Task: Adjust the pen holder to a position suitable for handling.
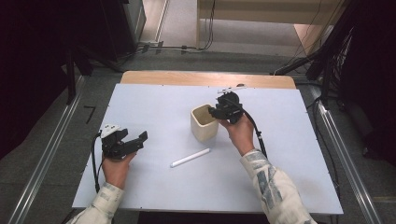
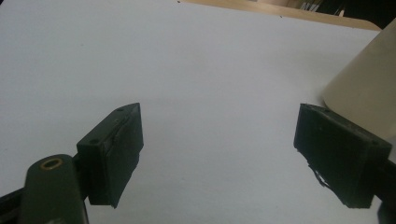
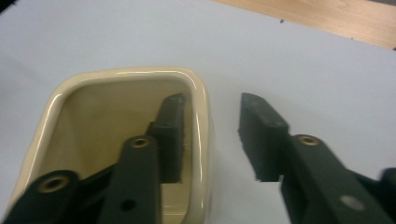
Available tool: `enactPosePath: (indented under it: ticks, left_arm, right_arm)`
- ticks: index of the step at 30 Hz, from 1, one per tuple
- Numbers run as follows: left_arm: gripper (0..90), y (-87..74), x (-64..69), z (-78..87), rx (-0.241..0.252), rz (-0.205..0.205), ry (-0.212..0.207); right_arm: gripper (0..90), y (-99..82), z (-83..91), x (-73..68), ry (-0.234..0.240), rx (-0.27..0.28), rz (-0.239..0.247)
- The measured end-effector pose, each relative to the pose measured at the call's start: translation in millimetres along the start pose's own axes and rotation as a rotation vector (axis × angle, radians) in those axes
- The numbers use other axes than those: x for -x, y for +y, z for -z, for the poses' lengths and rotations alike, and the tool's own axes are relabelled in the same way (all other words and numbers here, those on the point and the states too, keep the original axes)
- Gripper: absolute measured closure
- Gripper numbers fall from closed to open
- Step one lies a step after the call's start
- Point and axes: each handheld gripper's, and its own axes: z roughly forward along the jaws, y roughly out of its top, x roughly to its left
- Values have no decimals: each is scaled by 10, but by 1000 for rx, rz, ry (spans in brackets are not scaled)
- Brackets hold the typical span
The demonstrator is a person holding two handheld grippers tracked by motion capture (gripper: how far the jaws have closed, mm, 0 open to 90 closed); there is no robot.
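A cream square cup (image 1: 204, 123) stands upright near the middle of the white table (image 1: 289, 158). My right gripper (image 1: 215, 112) is at the cup's right rim. In the right gripper view the right gripper (image 3: 212, 100) straddles the cup's wall (image 3: 201, 112), one jaw inside the cup and the other outside. Its jaws are open, with a gap on the outer side. My left gripper (image 1: 135, 137) rests at the table's left, open and holding nothing. Past its jaws, the left gripper (image 2: 219, 112) looks at bare table, with the cup (image 2: 364, 84) at the right edge. A white stick (image 1: 190, 157) lies in front of the cup.
A strip of wooden tabletop (image 1: 205, 78) shows beyond the white sheet's far edge. Dark stands and cables (image 1: 327, 60) surround the table on the floor. Metal rails (image 1: 46, 154) run along both sides.
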Motion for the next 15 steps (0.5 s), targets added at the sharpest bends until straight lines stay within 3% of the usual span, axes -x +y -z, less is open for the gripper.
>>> enactPosePath:
  ticks: [5, 7, 10, 14, 15]
  left_arm:
    - [163, -1, -4, 1, 3, 2, -1]
    - [163, -2, 4, -3, 2, 0, -2]
    - [163, -3, 15, -3, 1, -1, -3]
    - [163, -6, 21, -3, -3, -6, -2]
    - [163, -9, 22, -1, -4, -7, 0]
  right_arm:
    - [354, -140, 73, 123, 47, 63, -11]
    - [318, -203, 127, 157, 60, 108, -4]
    - [271, -271, 247, 215, 115, 156, 4]
    - [258, -344, 404, 295, 115, 213, 10]
    - [246, -412, 516, 383, 99, 245, -3]
